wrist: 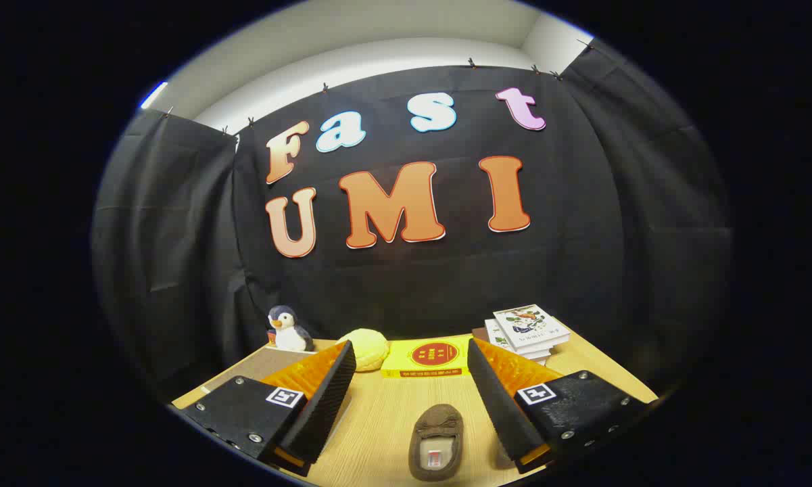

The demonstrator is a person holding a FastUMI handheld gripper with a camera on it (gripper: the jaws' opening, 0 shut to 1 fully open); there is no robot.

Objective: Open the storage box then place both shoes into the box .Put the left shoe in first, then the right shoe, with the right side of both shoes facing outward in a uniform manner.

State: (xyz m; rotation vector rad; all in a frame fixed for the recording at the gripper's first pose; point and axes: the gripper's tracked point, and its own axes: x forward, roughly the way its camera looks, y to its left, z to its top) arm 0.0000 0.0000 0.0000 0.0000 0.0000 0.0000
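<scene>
Brown shoe [436,439] on table [385,412], heel cut off, between wide-open, empty tongs [411,355]

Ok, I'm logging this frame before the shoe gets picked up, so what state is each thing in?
gripper: open, fingers spread wide, holding nothing.
brown shoe: lying flat on the table between the fingers, ungrasped.
yellow book: closed, lying flat beyond the fingers.
stacked books: closed, piled.
penguin toy: upright.
yellow bun-shaped thing: resting beside the yellow book.

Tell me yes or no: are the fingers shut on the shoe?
No. The gripper is open, its fingers spread apart, with the brown shoe lying untouched between them on the table.
</scene>
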